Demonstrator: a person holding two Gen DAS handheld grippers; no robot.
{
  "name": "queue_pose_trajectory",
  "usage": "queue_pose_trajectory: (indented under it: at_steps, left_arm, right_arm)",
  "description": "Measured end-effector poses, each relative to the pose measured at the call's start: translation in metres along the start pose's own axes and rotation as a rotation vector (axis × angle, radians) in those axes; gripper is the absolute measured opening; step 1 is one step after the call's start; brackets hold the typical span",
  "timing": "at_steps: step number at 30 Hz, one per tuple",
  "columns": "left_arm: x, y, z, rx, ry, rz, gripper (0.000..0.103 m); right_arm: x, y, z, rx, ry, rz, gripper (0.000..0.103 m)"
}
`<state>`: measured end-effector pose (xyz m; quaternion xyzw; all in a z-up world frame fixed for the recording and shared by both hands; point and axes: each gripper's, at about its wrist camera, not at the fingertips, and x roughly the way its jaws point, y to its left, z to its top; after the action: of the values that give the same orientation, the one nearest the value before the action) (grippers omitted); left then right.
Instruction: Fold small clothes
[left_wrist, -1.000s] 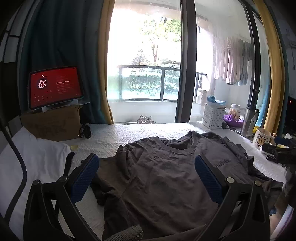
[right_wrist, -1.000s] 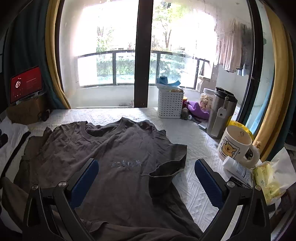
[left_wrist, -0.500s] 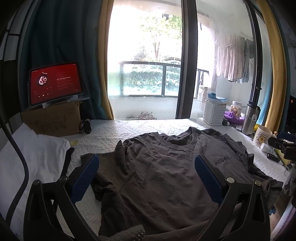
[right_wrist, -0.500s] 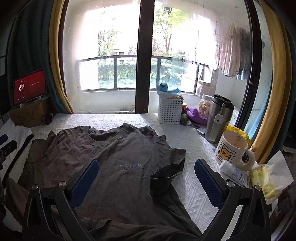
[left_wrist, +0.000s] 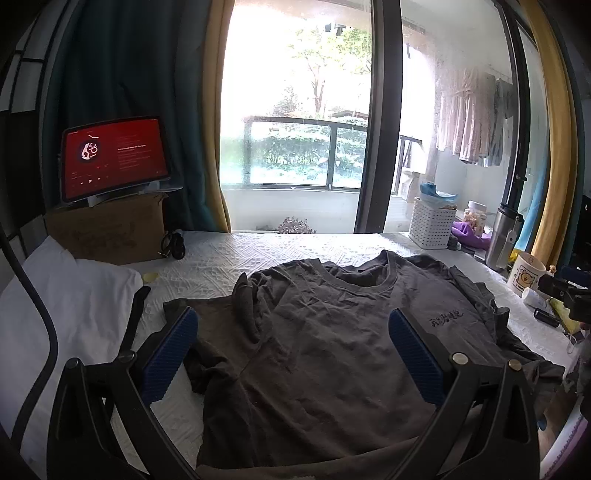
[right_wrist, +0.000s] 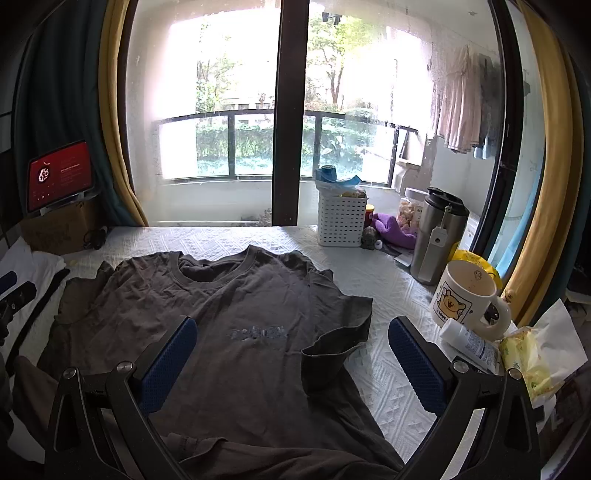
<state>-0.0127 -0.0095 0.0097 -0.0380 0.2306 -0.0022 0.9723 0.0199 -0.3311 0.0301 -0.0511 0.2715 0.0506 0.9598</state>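
A dark grey T-shirt (left_wrist: 332, 332) lies front-up on a surface (left_wrist: 266, 254) covered with a white quilted cloth, its collar toward the window and its hem toward the cameras. In the left wrist view the left gripper (left_wrist: 291, 350) hangs above the shirt with its blue-padded fingers (left_wrist: 170, 354) spread wide and nothing between them; the sleeve on that side is bunched into a rumpled ridge (left_wrist: 247, 306) beside the shoulder. In the right wrist view the right gripper (right_wrist: 291, 350) also hangs over the shirt (right_wrist: 229, 325), its fingers (right_wrist: 413, 354) wide apart and empty, and the sleeve on this side (right_wrist: 336, 343) is folded back on itself so that its open cuff faces the camera. A small printed mark sits on the chest (right_wrist: 258, 332). To the right of the shirt stand a white mug with a cartoon bear (right_wrist: 465, 295), a steel tumbler (right_wrist: 439, 236) and a white perforated basket (right_wrist: 341, 219), all clear of the fabric. At the far left a tablet with a red screen (left_wrist: 112, 158) rests on a cardboard box (left_wrist: 107, 229), and a white cloth (left_wrist: 55, 314) lies just beside the shirt's left edge.
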Motion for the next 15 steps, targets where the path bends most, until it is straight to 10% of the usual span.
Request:
queue_pose_trajectory:
  at_steps: [15]
  left_arm:
    - [-0.0009, -0.0024, 0.0004, 0.009, -0.002, -0.002, 0.102]
  right_arm:
    - [0.0, -0.0004, 0.0012, -0.006, 0.006, -0.001, 0.103]
